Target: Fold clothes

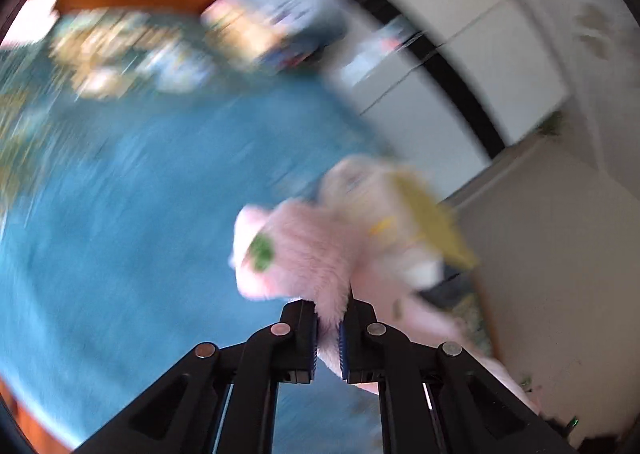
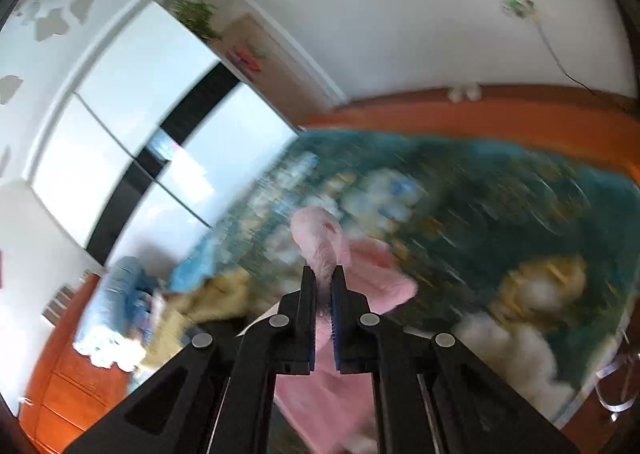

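Left tongs (image 1: 328,330) pinch pink cloth (image 1: 320,250) low middle | right tongs (image 2: 323,310) pinch it too | cloth hangs between both, over blue bed (image 1: 140,194) | both hands equally near

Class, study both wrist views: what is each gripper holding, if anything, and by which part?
Both grip the pink fluffy garment. The left gripper and the right gripper each pinch a bunched fold of it; which part cannot be told.
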Motion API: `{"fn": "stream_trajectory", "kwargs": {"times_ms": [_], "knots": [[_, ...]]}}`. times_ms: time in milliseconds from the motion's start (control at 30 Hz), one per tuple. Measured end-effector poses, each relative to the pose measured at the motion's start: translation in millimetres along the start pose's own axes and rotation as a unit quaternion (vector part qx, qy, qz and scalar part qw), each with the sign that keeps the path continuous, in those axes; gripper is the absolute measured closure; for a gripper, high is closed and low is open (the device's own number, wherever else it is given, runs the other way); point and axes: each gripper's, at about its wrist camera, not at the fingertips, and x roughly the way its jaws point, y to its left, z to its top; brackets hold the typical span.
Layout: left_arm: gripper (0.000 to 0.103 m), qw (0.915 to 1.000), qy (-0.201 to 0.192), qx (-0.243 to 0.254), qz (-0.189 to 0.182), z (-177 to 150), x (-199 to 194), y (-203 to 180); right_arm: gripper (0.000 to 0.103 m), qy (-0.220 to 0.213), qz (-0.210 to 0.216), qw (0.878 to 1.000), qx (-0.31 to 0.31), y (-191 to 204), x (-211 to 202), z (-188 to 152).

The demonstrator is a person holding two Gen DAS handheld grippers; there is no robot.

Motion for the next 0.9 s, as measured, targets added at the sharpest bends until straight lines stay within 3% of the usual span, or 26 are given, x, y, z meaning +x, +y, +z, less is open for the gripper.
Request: {"fn": "stream_trajectory", "kwargs": {"times_ms": [133,233,467,533,600,667,733,833,900], "knots": [[0.095,0.9927,0.054,-0.096,0.048,-45.1,22.3,73.9,0.097,0.092,-0.062,0.989,0.100,-93.2,33.3,-74.5],[0.095,0.9906,0.057,-0.116,0.046,-50.9,20.0,88.7,0.097,0.092,-0.050,0.983,0.154,-124.4,34.0,-95.4],[0.091,0.9944,0.052,-0.082,0.043,-38.9,13.7,75.2,0.093,0.080,-0.065,0.990,0.094,-95.6,23.1,-70.0],[0.083,0.9940,0.052,-0.084,0.046,-39.3,5.7,83.7,0.093,0.078,-0.076,0.991,0.080,-92.8,19.7,-66.9],[0.067,0.9937,0.046,-0.081,0.062,-36.6,-3.3,87.4,0.093,0.070,-0.098,0.991,0.062,-89.0,16.7,-62.3],[0.060,0.9934,0.040,-0.078,0.074,-32.4,-11.1,88.4,0.091,0.056,-0.124,0.990,0.038,-78.0,11.0,-56.8],[0.054,0.9934,0.020,-0.069,0.089,-21.9,-21.3,83.3,0.088,0.042,-0.149,0.988,0.014,-67.0,5.4,-51.3],[0.047,0.9923,-0.032,-0.053,0.108,2.5,-40.0,69.8,0.088,0.046,-0.130,0.989,-0.056,-28.6,15.8,-47.6],[0.046,0.9920,-0.054,-0.045,0.105,19.7,-41.6,55.6,0.077,0.059,-0.109,0.986,-0.114,6.9,33.1,-51.3]]}}
